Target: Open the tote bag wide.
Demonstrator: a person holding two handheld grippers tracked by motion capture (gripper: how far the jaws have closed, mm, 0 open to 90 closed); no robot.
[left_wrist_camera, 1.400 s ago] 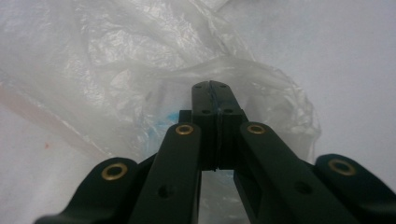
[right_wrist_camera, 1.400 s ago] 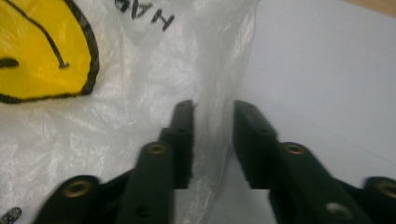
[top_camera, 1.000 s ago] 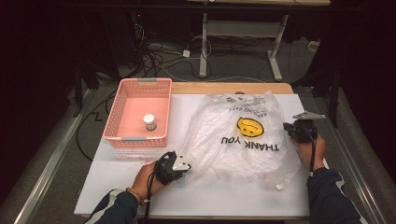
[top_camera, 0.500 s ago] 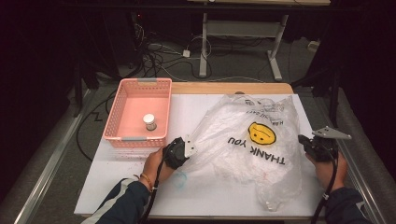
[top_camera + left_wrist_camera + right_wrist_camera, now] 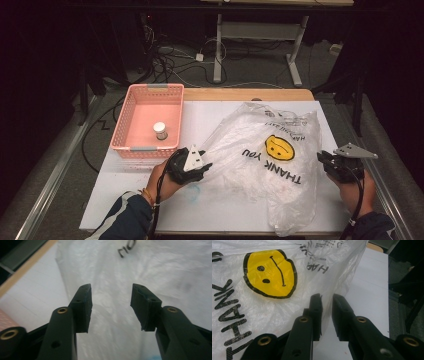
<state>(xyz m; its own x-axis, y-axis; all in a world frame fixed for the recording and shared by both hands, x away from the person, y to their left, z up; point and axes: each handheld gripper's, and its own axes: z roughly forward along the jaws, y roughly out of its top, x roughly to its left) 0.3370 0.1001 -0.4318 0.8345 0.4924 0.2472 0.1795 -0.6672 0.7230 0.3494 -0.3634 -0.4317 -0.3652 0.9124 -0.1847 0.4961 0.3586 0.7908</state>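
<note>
A clear plastic bag (image 5: 260, 165) printed with a yellow smiley face (image 5: 278, 147) and "THANK YOU" lies crumpled across the white table (image 5: 210, 115). My left gripper (image 5: 206, 167) is at the bag's left edge. Its jaws have just been opening and stand wide apart in the left gripper view (image 5: 111, 293), with the bag film (image 5: 155, 270) below and beyond them and nothing pinched. My right gripper (image 5: 321, 158) is at the bag's right edge. Its jaws (image 5: 327, 300) have just been opening to a narrow gap, and the bag's rim (image 5: 262, 310) runs beside the left jaw.
A pink basket (image 5: 150, 90) stands at the table's far left with a small white bottle (image 5: 160, 131) inside. Beyond the table are a desk frame (image 5: 260, 30) and loose cables (image 5: 170, 60) on the floor. A dark rail runs along each side.
The bag has been dragged toward the near right and stretched out. My right gripper came back toward the person along the right edge. My left gripper lifted slightly, and both grippers' jaws have parted.
</note>
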